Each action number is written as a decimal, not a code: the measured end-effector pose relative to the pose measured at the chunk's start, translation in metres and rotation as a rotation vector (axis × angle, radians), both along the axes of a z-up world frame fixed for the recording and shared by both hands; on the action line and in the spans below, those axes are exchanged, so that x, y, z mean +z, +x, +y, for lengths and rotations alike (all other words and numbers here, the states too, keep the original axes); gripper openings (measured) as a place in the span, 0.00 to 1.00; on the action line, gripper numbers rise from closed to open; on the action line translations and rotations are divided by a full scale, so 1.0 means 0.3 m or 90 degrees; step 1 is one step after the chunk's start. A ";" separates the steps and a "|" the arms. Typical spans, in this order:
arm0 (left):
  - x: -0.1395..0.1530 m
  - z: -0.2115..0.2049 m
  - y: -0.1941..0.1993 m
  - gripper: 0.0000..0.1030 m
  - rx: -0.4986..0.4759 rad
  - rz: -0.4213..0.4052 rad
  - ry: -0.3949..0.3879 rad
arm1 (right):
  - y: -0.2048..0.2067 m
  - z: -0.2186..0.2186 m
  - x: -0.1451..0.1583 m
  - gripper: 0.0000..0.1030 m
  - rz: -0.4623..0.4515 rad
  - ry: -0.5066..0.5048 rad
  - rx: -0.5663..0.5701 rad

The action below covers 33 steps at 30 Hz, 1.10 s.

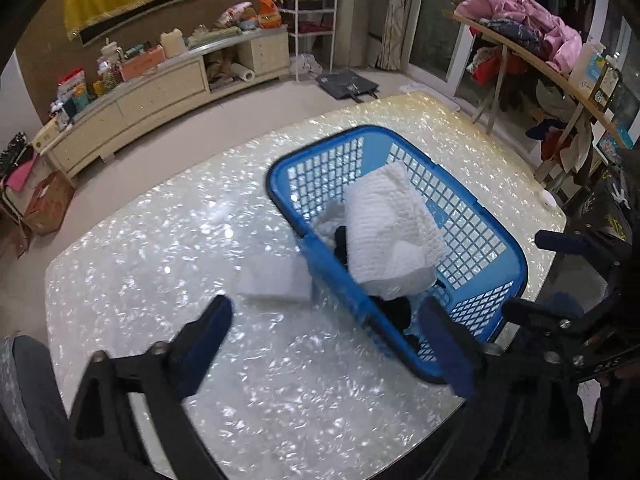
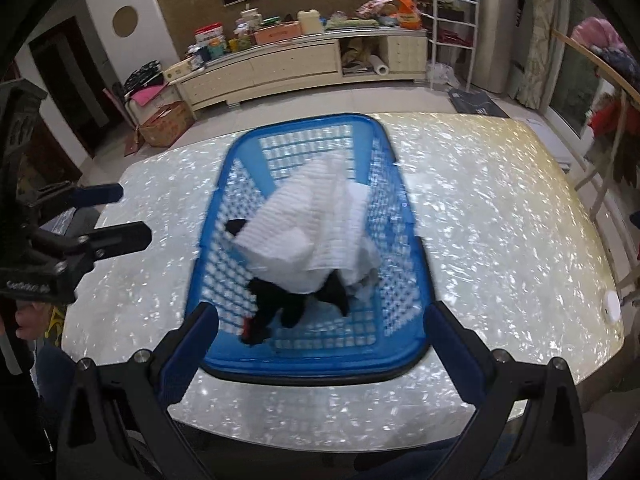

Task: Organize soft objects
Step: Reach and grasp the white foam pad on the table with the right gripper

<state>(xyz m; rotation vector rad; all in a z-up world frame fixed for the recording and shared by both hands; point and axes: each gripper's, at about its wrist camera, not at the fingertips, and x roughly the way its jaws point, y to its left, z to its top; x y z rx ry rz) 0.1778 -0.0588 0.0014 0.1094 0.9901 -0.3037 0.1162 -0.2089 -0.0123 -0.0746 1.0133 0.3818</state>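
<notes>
Both tools, left [image 1: 326, 334] and right [image 2: 320, 330], are spread, empty; the limp, light towel [image 2: 304, 224] in the basket [image 2: 308, 364] is best pinched at a fold.

**Almost nothing legible in either view**

No word, brand or number can be read with certainty. The left gripper [image 2: 120, 216], seen at the left edge of the right wrist view, carries a short line of pale lettering on its black body, left of the blue basket [image 2: 304, 364], but the letters are too small and blurred to make out. Packages on the long low cabinet [image 2: 296, 62] beyond the basket show coloured printing, also unreadable. A white bottle [image 1: 588, 66] on the wooden rack right of the basket bears a blue label, its text illegible.
</notes>
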 end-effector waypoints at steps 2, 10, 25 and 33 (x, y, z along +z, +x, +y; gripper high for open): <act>0.021 0.038 -0.034 1.00 0.008 -0.020 0.004 | -0.010 0.039 0.007 1.00 -0.002 -0.001 0.015; 0.041 0.195 -0.126 1.00 0.048 -0.035 -0.007 | -0.001 0.209 0.012 1.00 -0.007 -0.013 0.086; -0.097 0.576 -0.183 1.00 0.185 0.009 -0.020 | 0.076 0.615 -0.108 1.00 0.009 -0.030 0.262; -0.203 0.650 -0.141 1.00 0.203 0.033 -0.017 | 0.185 0.716 -0.244 1.00 0.051 -0.049 0.276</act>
